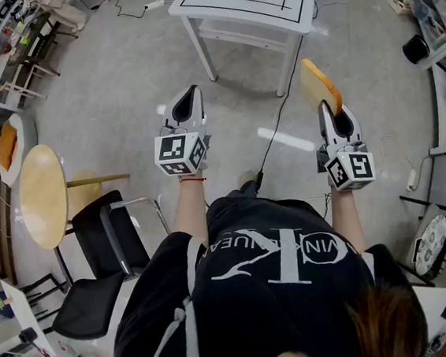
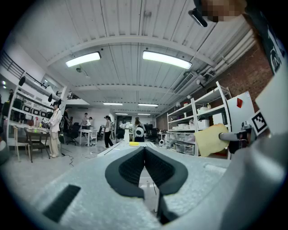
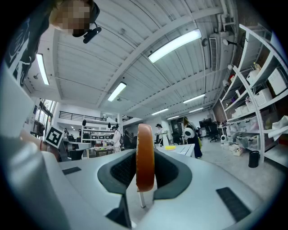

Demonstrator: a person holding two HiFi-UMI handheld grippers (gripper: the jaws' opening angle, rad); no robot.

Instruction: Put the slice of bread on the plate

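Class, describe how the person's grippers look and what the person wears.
The left gripper and right gripper share pale grey bodies, dark ribbed jaw pads and white cubes with black square markers. The person wears a black short-sleeved T-shirt with white lettering and a red wristband.

The head view looks steeply down from above the person onto the left gripper [image 1: 189,92] and right gripper [image 1: 328,106], both held out level, with a white table [image 1: 221,11] ahead. Each gripper view sits close behind its own jaws and faces level across the workshop. All three views share that table. Each gripper view catches the other gripper at its edge.
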